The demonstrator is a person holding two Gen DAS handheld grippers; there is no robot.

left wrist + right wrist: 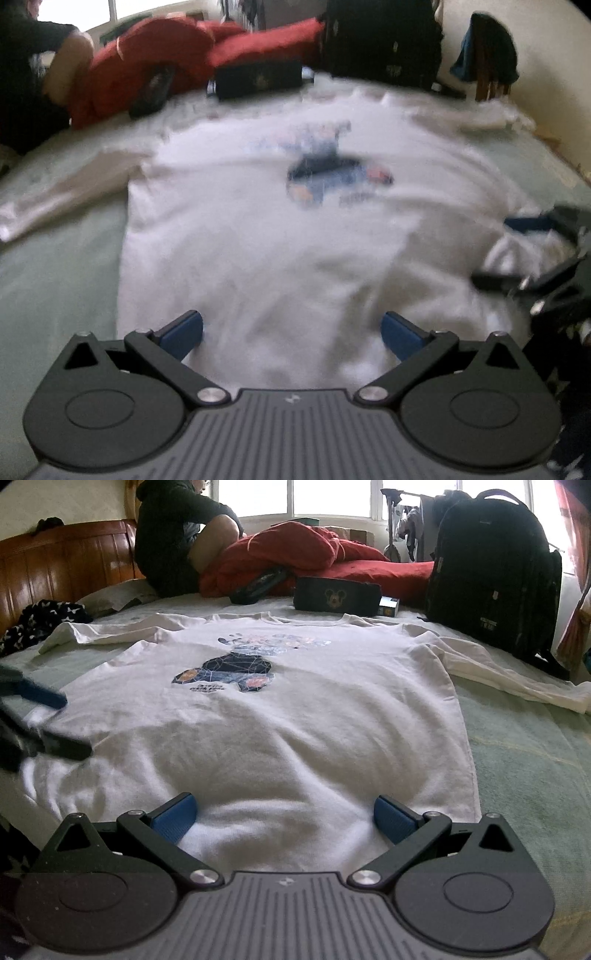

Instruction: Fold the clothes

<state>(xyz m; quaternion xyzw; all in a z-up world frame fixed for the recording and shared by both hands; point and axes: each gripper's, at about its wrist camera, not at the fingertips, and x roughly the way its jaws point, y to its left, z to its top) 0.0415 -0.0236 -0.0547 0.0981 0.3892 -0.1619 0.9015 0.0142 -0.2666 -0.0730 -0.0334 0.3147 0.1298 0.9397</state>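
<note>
A white long-sleeved shirt [280, 716] lies spread face up on a pale green bedspread [524, 760], its hem nearest the cameras and its collar at the far end. The right gripper [283, 818] sits low at the hem with its blue pads [173, 821] spread wide apart, the white cloth filling the gap between them and running on ahead of the fingertips; whether the pads touch the cloth cannot be told. The left gripper [291, 334] is likewise splayed wide, over the hem, with cloth between and beyond its pads, though that view is blurred. Each gripper shows at the edge of the other's view, off to the side of the fingers and over the shirt's lower part. Ahead of the right fingers, mid-chest, is a dark blue printed graphic [229, 672] with orange patches. One sleeve [509, 672] stretches out to the right of the fingers, the other sleeve [92, 631] to the left. Beyond the collar lies a dark pouch [336, 598] with a mouse-head emblem, and behind it a heaped red blanket [295, 554]. Far right of the fingers a black backpack [491, 576] stands upright on the bed. Far left, a person in dark clothes [173, 531] sits at the wooden headboard [62, 565], beside a dark patterned cloth [40, 622].
</note>
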